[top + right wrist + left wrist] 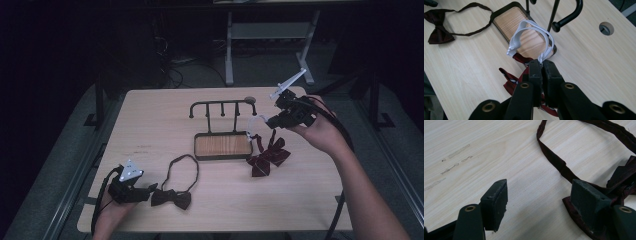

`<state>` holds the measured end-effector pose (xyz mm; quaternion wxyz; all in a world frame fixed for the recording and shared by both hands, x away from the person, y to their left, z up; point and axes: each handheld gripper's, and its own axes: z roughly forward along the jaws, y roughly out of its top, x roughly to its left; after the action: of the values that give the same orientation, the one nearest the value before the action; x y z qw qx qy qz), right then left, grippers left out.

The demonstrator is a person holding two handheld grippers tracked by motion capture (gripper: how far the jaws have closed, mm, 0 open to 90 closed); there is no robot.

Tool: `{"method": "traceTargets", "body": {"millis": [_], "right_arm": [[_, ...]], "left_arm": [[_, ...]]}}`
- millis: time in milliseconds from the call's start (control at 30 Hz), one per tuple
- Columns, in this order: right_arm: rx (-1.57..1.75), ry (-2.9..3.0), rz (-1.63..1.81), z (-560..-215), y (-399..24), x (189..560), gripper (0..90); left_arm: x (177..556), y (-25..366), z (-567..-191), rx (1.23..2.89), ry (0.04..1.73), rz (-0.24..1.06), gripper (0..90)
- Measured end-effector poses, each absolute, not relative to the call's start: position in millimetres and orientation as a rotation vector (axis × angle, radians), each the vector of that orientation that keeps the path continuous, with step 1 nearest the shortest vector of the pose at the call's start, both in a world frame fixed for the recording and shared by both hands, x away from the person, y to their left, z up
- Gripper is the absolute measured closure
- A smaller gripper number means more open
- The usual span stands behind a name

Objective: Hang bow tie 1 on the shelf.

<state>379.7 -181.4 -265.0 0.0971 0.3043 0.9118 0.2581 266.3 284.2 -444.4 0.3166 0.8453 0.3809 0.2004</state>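
A dark maroon bow tie with a looped neck strap lies on the table's near left. My left gripper is open right at its left wing. In the left gripper view the gripper has one jaw over the tie's edge and the other on bare wood. A red plaid bow tie lies right of the rack, partly raised by its white strap. My right gripper is shut on that strap, just below a rack hook; the red tie hangs under the gripper.
A black rack with several hooks stands mid-table on a wooden-floored base. A round hole is in the tabletop behind it. Metal desk legs stand beyond the far edge.
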Motion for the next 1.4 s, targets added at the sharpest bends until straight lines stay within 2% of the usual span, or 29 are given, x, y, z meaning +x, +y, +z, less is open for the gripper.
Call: {"method": "traceTargets", "body": {"millis": [667, 1267, 1400], "right_arm": [[0.985, 2.674, 0.751, -259.1, -180.3, 415.7, 85.8], [1.107, 2.656, 0.75, -275.5, -190.5, 436.9, 85.3], [1.124, 2.657, 0.747, -281.3, -191.4, 439.5, 82.8]], "left_arm": [[267.0, 283.5, -445.4, 2.221, 1.009, 0.513, 30.7], [267.2, 282.2, -445.5, 2.228, 1.002, 0.51, 30.7], [267.0, 281.2, -445.9, 2.232, 1.0, 0.512, 30.7]]}}
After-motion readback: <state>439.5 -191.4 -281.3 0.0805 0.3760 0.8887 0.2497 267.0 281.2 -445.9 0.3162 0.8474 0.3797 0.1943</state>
